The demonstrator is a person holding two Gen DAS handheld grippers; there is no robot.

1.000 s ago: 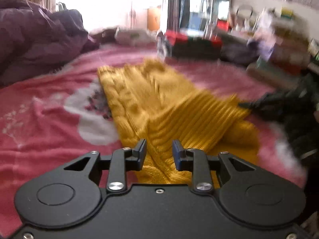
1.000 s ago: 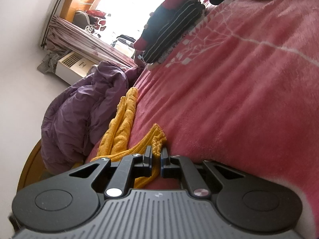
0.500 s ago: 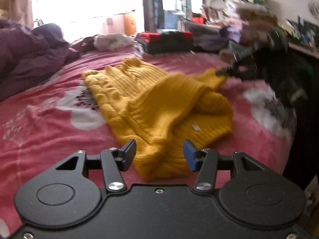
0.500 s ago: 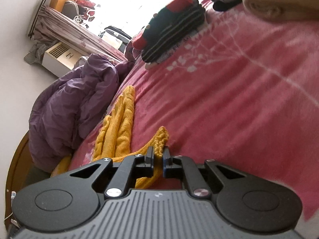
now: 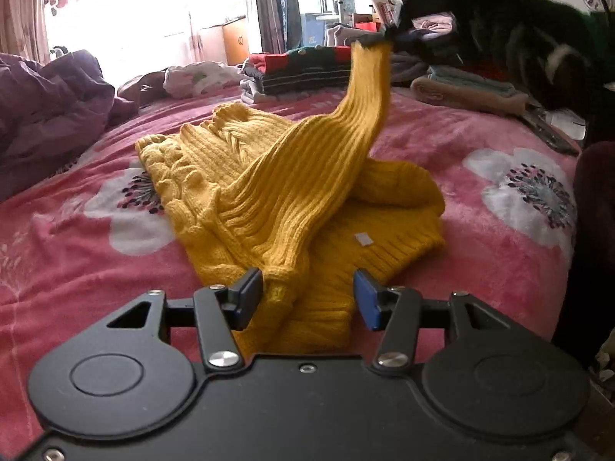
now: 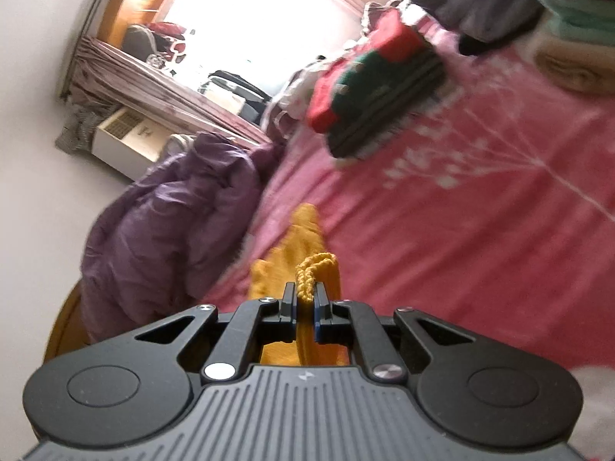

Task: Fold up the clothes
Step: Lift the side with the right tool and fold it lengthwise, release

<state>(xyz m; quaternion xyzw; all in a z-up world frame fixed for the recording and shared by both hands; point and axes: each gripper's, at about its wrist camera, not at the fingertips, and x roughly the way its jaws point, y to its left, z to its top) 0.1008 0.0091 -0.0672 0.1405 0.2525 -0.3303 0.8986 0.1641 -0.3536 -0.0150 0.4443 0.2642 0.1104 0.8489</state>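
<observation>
Pink floral bedspread [image 5: 442, 146] fills the room. Right gripper [image 6: 305, 303] pinches a sleeve of the yellow sweater [image 5: 276, 176], lifted far right, tilted slightly down. Left gripper [image 5: 307, 296] half-open w/ hem between jaws, no squeeze, having just widened. Purple duvet [image 5: 46, 107] left; folded stack [image 5: 303, 69] far.

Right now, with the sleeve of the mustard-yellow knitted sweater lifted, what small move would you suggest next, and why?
Probably carry the right gripper, shut on the sleeve, across the mustard-yellow knitted sweater and lay it flat; the left gripper is open at the hem.
</observation>
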